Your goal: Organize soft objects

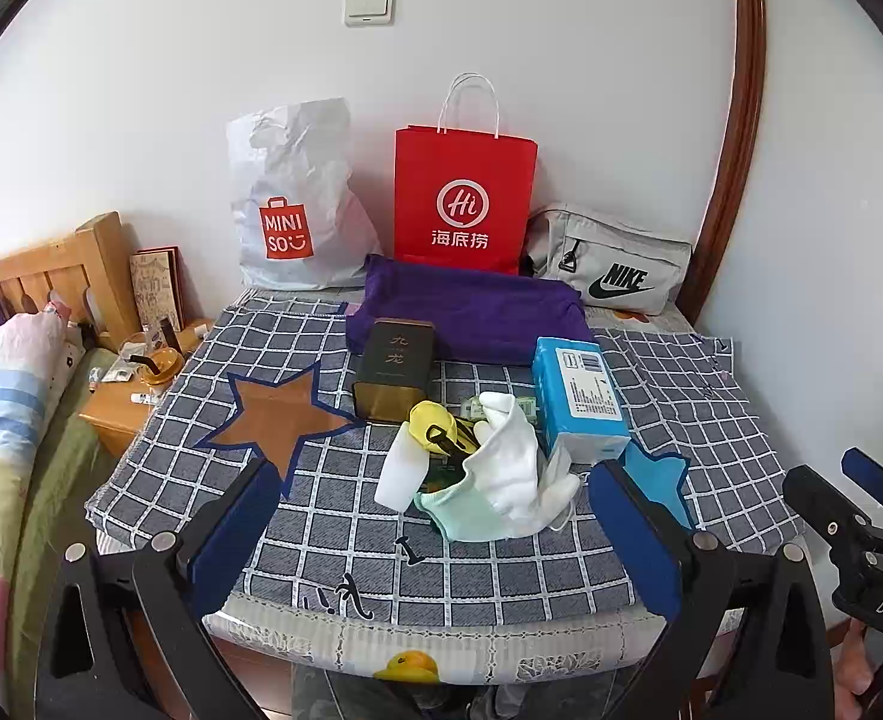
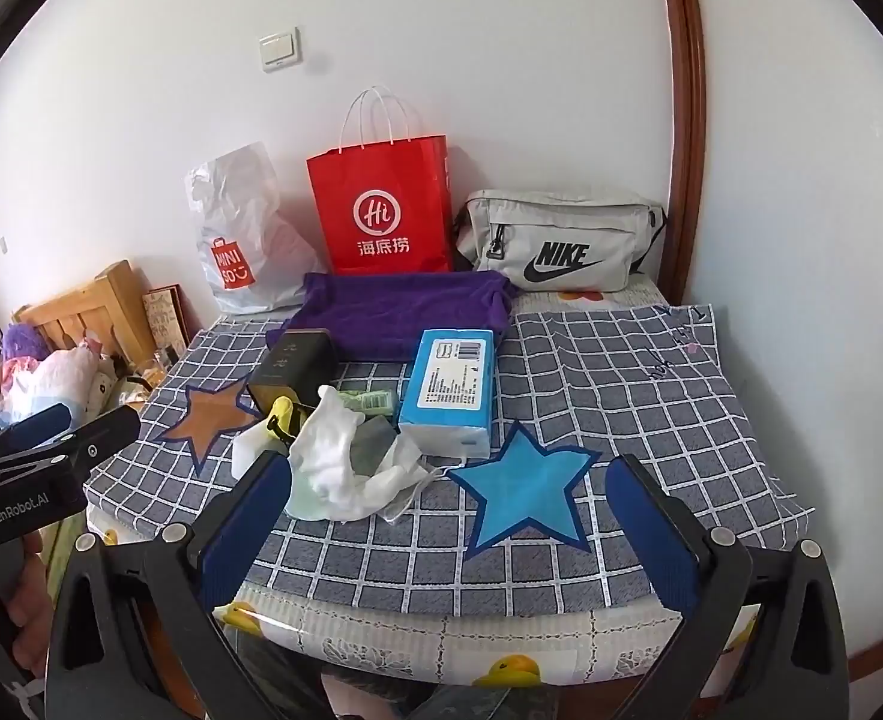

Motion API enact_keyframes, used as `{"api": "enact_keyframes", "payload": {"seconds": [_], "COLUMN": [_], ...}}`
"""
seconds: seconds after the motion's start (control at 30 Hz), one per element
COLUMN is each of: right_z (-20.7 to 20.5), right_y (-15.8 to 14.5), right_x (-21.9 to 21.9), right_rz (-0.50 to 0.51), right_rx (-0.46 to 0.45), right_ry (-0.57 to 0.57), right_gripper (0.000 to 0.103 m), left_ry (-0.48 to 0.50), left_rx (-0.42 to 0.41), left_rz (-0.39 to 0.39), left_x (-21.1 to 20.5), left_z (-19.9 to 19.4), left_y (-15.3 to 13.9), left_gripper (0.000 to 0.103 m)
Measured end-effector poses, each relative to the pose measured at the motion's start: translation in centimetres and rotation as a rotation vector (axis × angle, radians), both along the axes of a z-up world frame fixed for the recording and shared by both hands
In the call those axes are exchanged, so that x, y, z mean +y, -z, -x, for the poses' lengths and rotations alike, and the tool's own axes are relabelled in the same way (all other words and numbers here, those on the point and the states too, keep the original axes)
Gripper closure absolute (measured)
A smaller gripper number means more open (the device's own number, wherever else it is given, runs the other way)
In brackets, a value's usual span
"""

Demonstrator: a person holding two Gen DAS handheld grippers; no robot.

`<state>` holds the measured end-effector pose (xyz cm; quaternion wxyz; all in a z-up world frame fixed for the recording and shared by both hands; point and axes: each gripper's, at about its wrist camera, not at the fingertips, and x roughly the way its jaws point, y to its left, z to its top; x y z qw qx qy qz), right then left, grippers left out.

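Hovering over the near edge of the table (image 1: pixel 501 648), both grippers have their jaws spread wide with nothing between them. Left gripper (image 1: pixel 435 516) points down at the heap of soft stuff in the middle of the checked cloth (image 1: pixel 345 516); right gripper (image 2: pixel 447 516) sits just to its right, aimed more at the blue star (image 2: pixel 525 498) patch.

The heap: a white sock (image 1: pixel 510 462) draped on top, a pale green mask (image 1: pixel 471 519) under it at the front, a white bottle (image 1: pixel 402 471) on the left and a yellow thing (image 1: pixel 435 426) with black bits behind that. Can't make out exactly what the yellow one is. A blue tissue pack (image 1: pixel 579 396) lies touching the heap on its right, and a dark tin (image 1: pixel 393 369) stands just behind it on the left, next to the brown star (image 1: pixel 279 414).

Further back a folded purple towel (image 1: pixel 471 312) lies flat. Behind it, against the wall, are a white plastic bag (image 1: pixel 297 198), a red paper bag (image 1: pixel 462 198) standing upright and a grey waist bag (image 1: pixel 609 264), left to right.
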<state>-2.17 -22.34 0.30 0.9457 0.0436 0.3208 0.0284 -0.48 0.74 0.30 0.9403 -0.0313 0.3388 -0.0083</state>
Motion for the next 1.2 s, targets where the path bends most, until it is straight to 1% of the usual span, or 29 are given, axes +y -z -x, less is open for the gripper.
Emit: {"api": "enact_keyframes", "payload": {"seconds": [1.2], "right_z": [0.62], "right_y": [-0.05], "right_x": [0.05], "right_rz": [-0.013], "right_rx": [-0.022], "right_ry": [-0.003], "right_gripper": [0.000], "left_ry": [-0.018], "left_rx": [-0.018], "left_rz": [0.012], "left_x": [0.97], "left_z": [0.47], "left_y": [0.07], "left_gripper": [0.000]}}
